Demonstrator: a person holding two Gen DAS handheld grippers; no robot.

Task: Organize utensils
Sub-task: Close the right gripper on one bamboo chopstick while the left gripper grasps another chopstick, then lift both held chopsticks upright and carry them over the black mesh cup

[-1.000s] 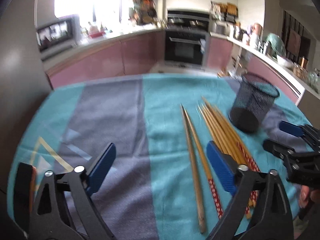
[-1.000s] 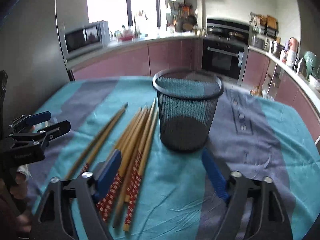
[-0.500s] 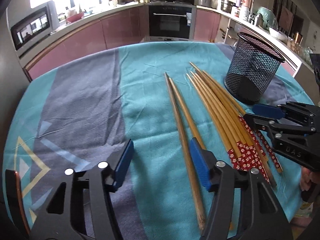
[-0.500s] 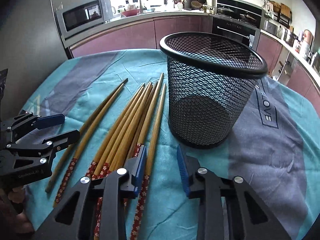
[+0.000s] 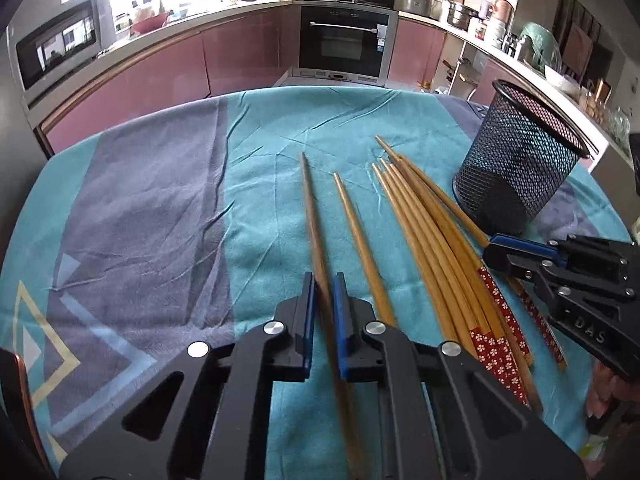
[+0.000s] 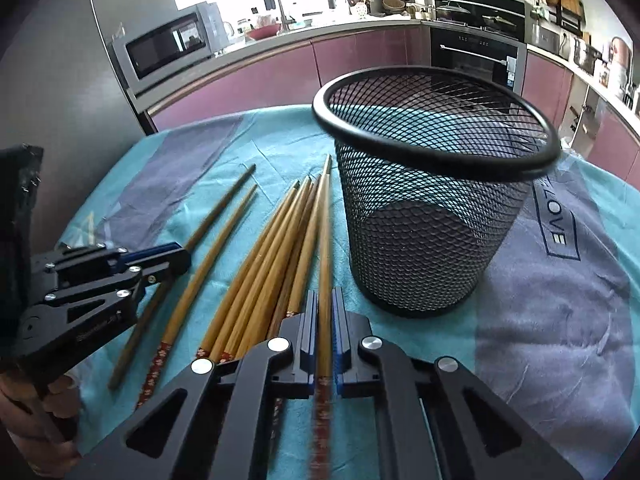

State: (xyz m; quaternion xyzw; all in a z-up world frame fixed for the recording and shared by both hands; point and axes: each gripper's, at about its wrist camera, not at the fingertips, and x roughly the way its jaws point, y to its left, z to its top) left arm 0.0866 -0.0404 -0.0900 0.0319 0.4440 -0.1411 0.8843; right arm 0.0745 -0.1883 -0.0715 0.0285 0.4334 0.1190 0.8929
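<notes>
**Both grippers clamped on chopsticks beside the mesh cup**

While you hold both tools low over the teal and grey cloth [image 5: 168, 208], each one has its blue-padded fingers closed on a single stick. Your left gripper [image 5: 323, 312] pinches the dark brown wooden chopstick [image 5: 311, 208], the leftmost one on the table; the shaft runs straight down the gap between the two pads, its thin tip pointing away from you toward the kitchen counter and its thick end passing back under the tool's body. Just to its right lies a lighter bamboo chopstick with a red flowered end [image 5: 356, 232], apart from your fingers and flat on the cloth.

Your right gripper [image 6: 325, 320] grips a pale bamboo chopstick [image 6: 325, 232], the one nearest the black wire-mesh cup [image 6: 432, 240]. That stick sits between the pads along its length, its tip pointing away and its red patterned end blurred below the fingers. It lies at the right edge of the fan of bamboo chopsticks [image 6: 264, 264], which rest side by side on the cloth, just left of the cup. The cup stands upright on the cloth, near your right fingers but not touching them.
</notes>
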